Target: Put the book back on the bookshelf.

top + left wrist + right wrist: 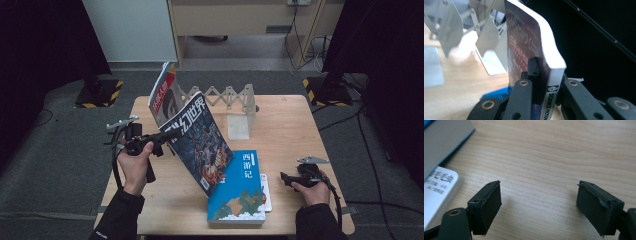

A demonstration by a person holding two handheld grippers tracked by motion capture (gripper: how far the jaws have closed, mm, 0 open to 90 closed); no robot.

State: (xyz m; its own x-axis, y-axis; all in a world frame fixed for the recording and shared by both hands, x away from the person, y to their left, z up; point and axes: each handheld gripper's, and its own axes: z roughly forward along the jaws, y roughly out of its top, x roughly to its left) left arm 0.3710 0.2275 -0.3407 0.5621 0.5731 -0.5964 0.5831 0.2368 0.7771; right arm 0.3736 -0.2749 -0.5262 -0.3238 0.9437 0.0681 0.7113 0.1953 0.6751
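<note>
My left gripper (167,138) is shut on the spine edge of a dark science-fiction magazine (200,142) and holds it tilted above the table's left-middle. In the left gripper view the jaws clamp the magazine (529,42) near its white page edge. A red and white magazine (162,95) leans in the grey expanding book stand (235,107) behind it. A blue book (237,187) lies flat near the front edge, on top of a white booklet (267,192). My right gripper (284,177) rests open low at the table's right, nothing between its jaws (539,205).
The wooden table (285,130) has bare wood on its right half. The stand's metal plates (489,40) are close ahead of the held magazine. The white booklet (439,192) and blue book's edge (444,140) lie left of the right jaws.
</note>
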